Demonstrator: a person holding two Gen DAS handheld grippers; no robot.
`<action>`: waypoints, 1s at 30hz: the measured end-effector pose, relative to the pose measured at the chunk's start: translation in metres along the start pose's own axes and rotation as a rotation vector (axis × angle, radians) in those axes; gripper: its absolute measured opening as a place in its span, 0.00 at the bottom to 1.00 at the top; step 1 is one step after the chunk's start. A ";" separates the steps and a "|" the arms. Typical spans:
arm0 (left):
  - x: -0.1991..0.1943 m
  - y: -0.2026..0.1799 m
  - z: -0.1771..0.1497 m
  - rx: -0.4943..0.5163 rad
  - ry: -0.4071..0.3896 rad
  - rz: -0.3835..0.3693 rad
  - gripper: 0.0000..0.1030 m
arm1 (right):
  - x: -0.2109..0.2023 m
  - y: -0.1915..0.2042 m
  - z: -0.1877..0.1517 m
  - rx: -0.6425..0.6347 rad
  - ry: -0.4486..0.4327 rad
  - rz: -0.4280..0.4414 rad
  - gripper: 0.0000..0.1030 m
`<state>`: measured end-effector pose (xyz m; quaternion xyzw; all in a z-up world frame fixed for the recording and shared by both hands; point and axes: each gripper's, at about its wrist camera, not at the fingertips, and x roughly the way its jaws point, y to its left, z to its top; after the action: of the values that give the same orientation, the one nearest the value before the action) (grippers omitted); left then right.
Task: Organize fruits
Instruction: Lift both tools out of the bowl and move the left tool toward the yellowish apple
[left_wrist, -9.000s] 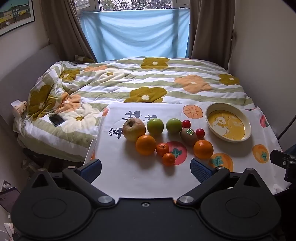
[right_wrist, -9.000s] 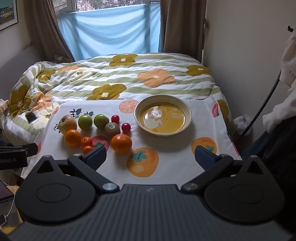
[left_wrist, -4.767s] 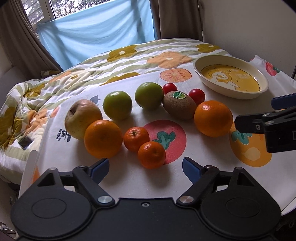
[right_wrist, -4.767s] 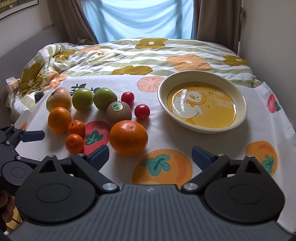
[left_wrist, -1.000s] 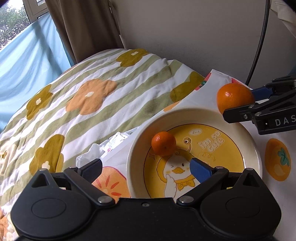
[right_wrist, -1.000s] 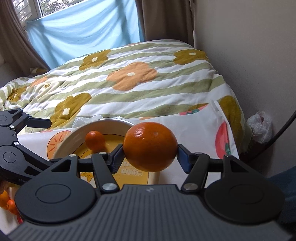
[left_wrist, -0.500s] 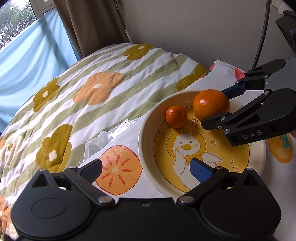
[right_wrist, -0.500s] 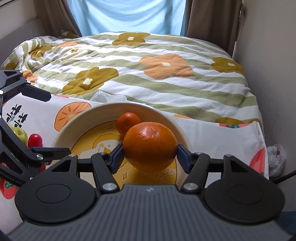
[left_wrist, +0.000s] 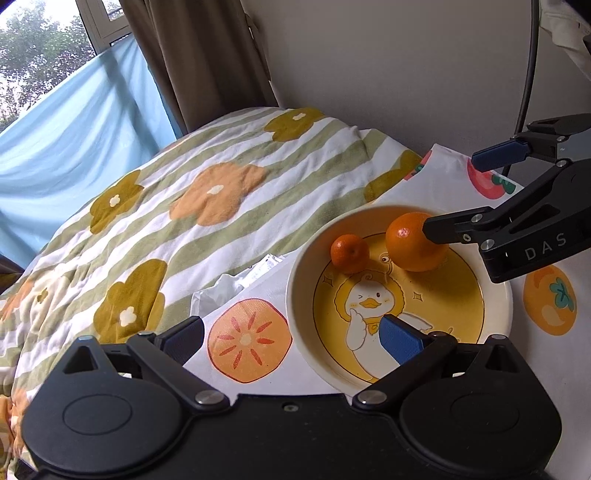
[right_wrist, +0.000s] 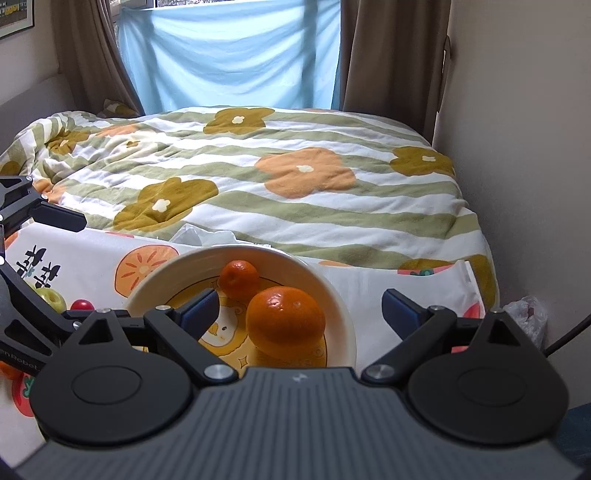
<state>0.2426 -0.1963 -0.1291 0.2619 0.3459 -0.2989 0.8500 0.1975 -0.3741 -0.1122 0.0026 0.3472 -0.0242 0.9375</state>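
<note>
The right gripper (right_wrist: 299, 306) pointed down at a slant over the bowl (right_wrist: 338, 306), which filled the lower middle of the right wrist view. Its jaws were opening and stood wide apart, with the large orange (right_wrist: 285, 319) lying between them but touched by neither blue pad; the fruit rested on the bowl's floor, just right of the left pad. The small mandarin (right_wrist: 239, 278) sat just behind it, toward the bowl's far rim, the two fruits close together.

In the left wrist view the same gripper (left_wrist: 461, 192) reached in from the right edge of the frame, one finger high near the upper right and the other low, its tip in front of the large orange (left_wrist: 413, 242). The mandarin (left_wrist: 349, 252) lay just left of the orange in the bowl's (left_wrist: 295, 295) upper part, above the printed duck.

The left gripper (left_wrist: 291, 338) also tilted downward, its fingers spread wide at the bottom of its own frame, nothing between them; the right pad hung over the bowl's near side and the left pad over the fruit-print tablecloth (left_wrist: 247, 339). At the left edge of the right wrist view a green apple (right_wrist: 51, 297) and a cherry tomato (right_wrist: 82, 305) lay on the cloth, partly hidden behind the left gripper's fingers. The striped floral duvet (right_wrist: 295, 177) covered the bed beyond.
</note>
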 end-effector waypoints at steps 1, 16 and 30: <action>-0.006 -0.001 0.000 -0.006 -0.007 0.009 1.00 | -0.006 0.001 0.000 0.000 -0.008 0.001 1.00; -0.130 -0.040 -0.036 -0.121 -0.121 0.146 1.00 | -0.123 0.008 -0.025 0.016 -0.096 0.074 1.00; -0.210 -0.030 -0.104 -0.286 -0.082 0.320 1.00 | -0.182 0.068 -0.032 -0.022 -0.106 0.219 1.00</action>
<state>0.0545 -0.0809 -0.0444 0.1776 0.3039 -0.1187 0.9285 0.0419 -0.2979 -0.0184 0.0291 0.2950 0.0820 0.9515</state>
